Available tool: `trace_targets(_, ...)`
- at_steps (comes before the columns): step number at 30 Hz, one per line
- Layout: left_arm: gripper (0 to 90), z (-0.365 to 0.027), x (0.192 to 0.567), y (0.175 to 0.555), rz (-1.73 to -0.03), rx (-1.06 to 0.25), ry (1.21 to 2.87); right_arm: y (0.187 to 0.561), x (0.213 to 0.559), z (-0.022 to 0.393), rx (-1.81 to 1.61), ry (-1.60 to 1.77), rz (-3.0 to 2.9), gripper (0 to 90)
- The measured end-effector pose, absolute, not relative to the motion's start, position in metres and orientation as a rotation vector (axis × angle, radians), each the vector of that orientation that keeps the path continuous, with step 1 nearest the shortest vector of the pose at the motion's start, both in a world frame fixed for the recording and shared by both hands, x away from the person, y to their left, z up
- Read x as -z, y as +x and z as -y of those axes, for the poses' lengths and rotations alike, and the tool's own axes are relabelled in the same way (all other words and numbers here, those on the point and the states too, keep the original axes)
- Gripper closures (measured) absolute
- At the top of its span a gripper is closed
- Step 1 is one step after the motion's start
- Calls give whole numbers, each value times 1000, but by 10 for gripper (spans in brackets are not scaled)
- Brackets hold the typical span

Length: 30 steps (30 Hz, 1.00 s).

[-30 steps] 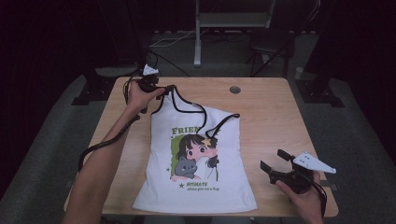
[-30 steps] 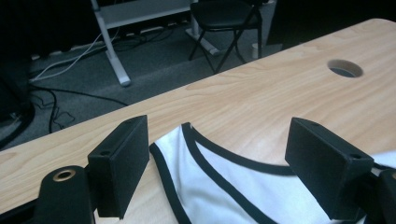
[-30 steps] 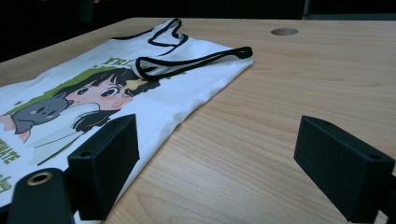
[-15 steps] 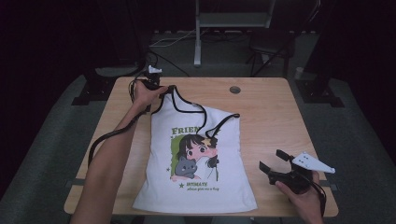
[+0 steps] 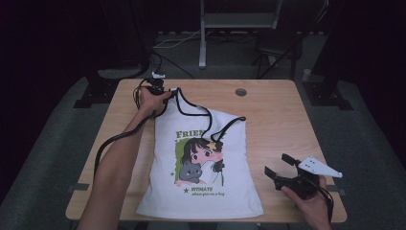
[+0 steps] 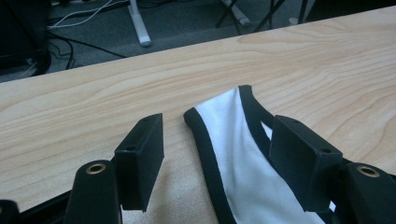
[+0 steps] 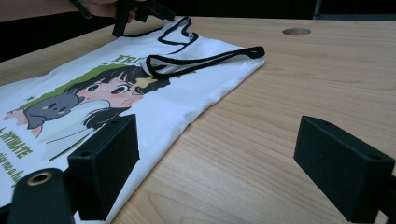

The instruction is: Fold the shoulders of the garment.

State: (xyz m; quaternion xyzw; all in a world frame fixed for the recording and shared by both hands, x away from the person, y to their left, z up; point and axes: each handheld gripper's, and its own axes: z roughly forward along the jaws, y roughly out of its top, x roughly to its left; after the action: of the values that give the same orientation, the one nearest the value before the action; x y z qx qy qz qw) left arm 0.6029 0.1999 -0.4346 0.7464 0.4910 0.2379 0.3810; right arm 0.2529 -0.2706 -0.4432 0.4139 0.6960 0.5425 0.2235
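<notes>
Strap grab begun, folding of the top not yet started.
Left claw [image 6: 212,154], jaws just closing, brackets the white tank top's [image 5: 201,177] strap [image 6: 233,149] near the surface's [image 5: 268,110] far-left corner without pinching; right claw [image 7: 224,163] rests wide, empty.

The left gripper [image 6: 215,154] has come down from above the far left corner of the table [image 5: 268,103] to the top's [image 5: 201,163] black-edged shoulder strap [image 6: 233,140], its jaws have just been closing, and the strap now lies between them, not yet pinched.
</notes>
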Motion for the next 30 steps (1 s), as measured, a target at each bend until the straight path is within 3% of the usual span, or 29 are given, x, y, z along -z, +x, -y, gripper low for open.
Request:
trace_targets(6, 372, -198, 438, 605, -1260, -597, 1918, 253, 443, 270, -1504, 1136, -1926, 134)
trace_targets(19, 786, -187, 439, 609, -1226, -557, 1978, 253, 443, 269, -1515, 1127, -1926, 134)
trace_targets(30, 845, -188, 418, 597, -1180, -563, 1920, 252, 443, 270, -1523, 1122, -1931, 134)
